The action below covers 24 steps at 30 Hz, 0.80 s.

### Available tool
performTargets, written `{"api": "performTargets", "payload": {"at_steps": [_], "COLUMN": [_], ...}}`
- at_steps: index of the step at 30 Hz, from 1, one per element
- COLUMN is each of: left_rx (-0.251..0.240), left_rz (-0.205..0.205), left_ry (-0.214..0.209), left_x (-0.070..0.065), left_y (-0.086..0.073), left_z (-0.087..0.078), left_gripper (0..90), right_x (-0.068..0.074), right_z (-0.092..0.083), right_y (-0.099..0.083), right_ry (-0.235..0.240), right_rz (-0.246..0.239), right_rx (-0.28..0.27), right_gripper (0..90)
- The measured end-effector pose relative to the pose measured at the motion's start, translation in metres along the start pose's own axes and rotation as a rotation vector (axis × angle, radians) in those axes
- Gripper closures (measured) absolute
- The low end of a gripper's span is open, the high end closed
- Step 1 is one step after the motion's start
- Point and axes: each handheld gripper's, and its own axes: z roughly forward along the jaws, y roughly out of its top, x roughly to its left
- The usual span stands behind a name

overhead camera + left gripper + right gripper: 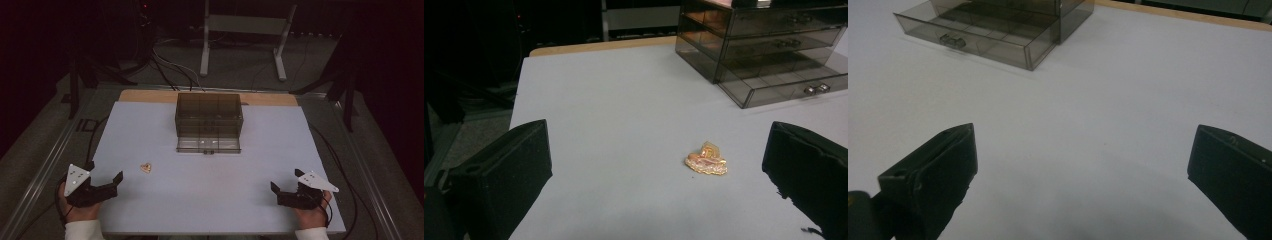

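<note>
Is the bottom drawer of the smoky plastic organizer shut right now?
No: in the right gripper view the bottom drawer stands pulled out in front of the organizer, its compartments open to the top.

I can read no lettering, number, brand or sign anywhere. The gold trinket (706, 161) lying ahead of my left fingers (509, 170) carries marks too small to make out. The smoky drawer box (998, 25) beyond my right fingers (935, 175) bears no label I can read, and the table (210, 195) is plain.
</note>
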Motion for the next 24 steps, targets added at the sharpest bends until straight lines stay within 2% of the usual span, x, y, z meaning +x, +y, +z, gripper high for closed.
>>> {"api": "performTargets", "payload": {"at_steps": [24], "left_rx": [0.017], "left_rz": [0.0], "left_ry": [-0.018], "left_x": [-0.0041], "left_y": [0.0014], "left_z": [0.0009], "left_gripper": [0.2], "right_x": [0.0002], "right_z": [-0.0001], "right_y": [-0.0001], "right_ry": [0.002], "right_rz": [0.012], "right_rx": [-0.016], "right_gripper": [0.0]}}
